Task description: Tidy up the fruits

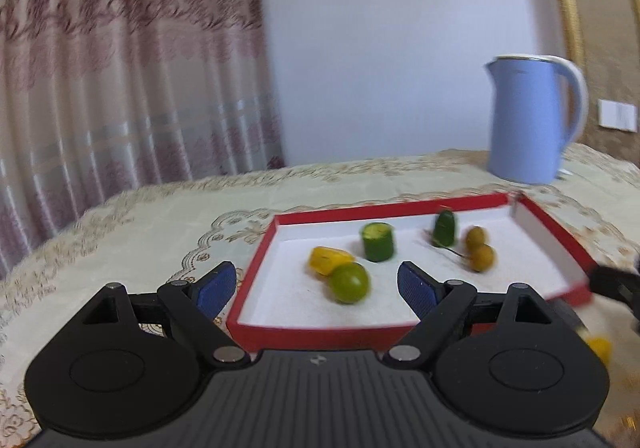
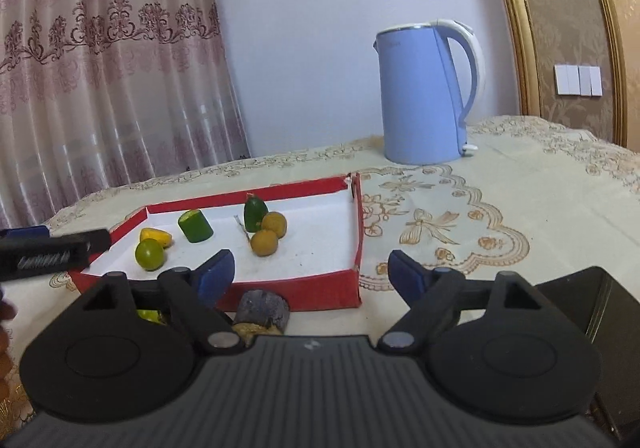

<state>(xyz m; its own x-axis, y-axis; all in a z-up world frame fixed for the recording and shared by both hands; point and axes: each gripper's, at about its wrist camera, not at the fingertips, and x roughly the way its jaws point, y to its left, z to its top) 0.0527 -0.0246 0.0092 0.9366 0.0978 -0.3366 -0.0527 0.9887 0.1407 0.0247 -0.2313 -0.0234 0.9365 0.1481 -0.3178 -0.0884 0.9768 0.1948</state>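
A red tray with a white floor holds a green lime, a yellow piece, a cut cucumber piece, a dark green piece and two brownish round fruits. My left gripper hangs open over the tray's near left corner, with nothing between its pads. My right gripper is open in front of the tray. A dark purple chunk lies on the cloth below it, untouched. A yellow-green piece shows under its left finger.
A blue kettle stands behind the tray on the embroidered tablecloth. A dark box sits at the near right. A finger of the left gripper reaches in over the tray's left rim. Curtain and wall lie behind the table.
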